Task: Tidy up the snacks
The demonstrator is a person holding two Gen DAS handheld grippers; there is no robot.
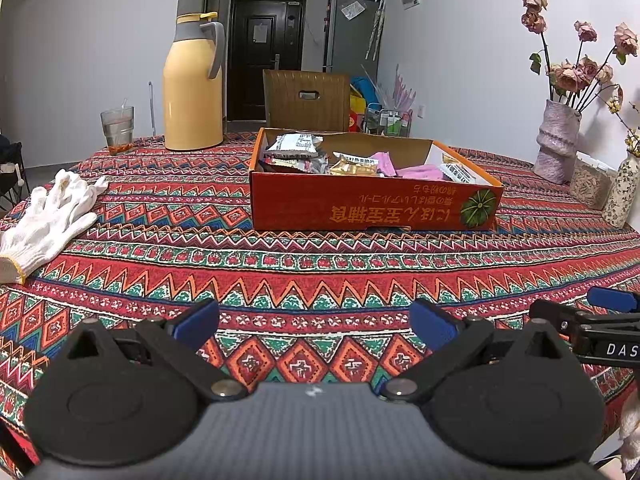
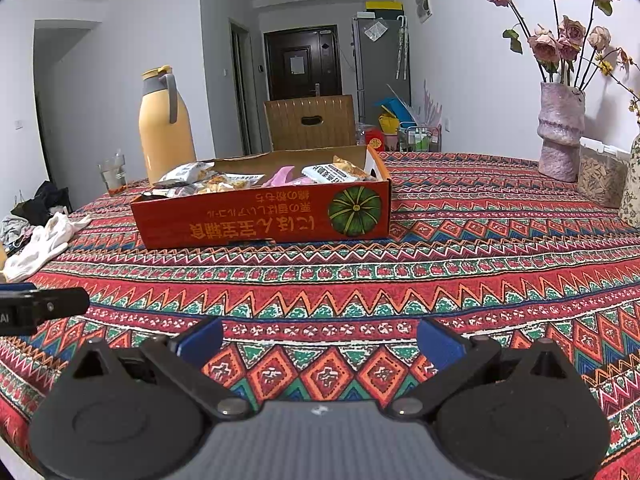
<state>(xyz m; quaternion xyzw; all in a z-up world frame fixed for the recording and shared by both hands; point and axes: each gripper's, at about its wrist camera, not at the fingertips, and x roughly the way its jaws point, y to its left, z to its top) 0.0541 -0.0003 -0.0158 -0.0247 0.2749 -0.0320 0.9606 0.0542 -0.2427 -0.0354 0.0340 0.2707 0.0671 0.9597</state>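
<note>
A low red cardboard box (image 1: 372, 208) (image 2: 260, 220) with a green pumpkin picture stands on the patterned tablecloth ahead of both grippers. Inside lie several snack packets: grey-white ones (image 1: 294, 146) (image 2: 186, 172), a gold one (image 1: 354, 166), pink ones (image 1: 420, 171) (image 2: 280, 176). My left gripper (image 1: 314, 326) is open just above the cloth with nothing between its blue pads, well short of the box. My right gripper (image 2: 320, 344) is open too and holds nothing; its tip (image 1: 612, 300) shows at the right edge of the left wrist view.
A yellow thermos jug (image 1: 194, 88) (image 2: 166, 124) and a glass (image 1: 117, 130) stand behind the box on the left. White gloves (image 1: 48, 220) (image 2: 44, 244) lie at the left. A vase of dried roses (image 1: 558, 140) (image 2: 560, 132) and jars stand at the right.
</note>
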